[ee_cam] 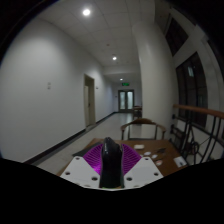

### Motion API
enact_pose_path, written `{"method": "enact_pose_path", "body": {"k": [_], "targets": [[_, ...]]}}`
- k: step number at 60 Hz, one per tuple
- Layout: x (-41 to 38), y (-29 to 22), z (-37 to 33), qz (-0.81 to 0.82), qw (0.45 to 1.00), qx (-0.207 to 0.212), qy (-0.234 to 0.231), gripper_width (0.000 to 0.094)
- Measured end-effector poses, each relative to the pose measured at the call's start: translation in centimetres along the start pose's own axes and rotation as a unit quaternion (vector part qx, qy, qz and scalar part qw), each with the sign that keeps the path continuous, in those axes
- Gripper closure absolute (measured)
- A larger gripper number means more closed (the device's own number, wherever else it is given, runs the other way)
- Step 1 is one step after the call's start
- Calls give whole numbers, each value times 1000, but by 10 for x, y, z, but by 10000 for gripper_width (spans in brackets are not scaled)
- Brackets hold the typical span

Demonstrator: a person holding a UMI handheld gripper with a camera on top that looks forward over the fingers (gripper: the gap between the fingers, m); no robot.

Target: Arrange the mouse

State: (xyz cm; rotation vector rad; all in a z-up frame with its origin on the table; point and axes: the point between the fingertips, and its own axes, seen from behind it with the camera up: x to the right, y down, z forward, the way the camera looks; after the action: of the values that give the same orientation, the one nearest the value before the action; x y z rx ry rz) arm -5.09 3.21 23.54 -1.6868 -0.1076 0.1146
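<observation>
Two claw (111, 165) fingers gripping mouse (111, 160)

My gripper (110, 170): two white fingers (78, 172), blocky and angular, each with a ribbed magenta pad (95, 157) on its inner face.

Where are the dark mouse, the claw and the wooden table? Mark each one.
dark computer mouse (111, 160): gripper view, on its upper body, held between the claw's purple pads.
claw (111, 172): gripper view, midway between its fingertips.
brown wooden table (160, 152): gripper view, on its bare top.
</observation>
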Motion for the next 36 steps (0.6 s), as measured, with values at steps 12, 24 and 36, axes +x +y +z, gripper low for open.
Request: {"method": "enact_pose_path", "body": {"k": [12,24,36], "targets": [[-104,133,30,-21,992,-121,-31,707],[-115,218,40,-48,979,-196,-16,708],[-114,226,33,-66,973,-218,-45,489]]}}
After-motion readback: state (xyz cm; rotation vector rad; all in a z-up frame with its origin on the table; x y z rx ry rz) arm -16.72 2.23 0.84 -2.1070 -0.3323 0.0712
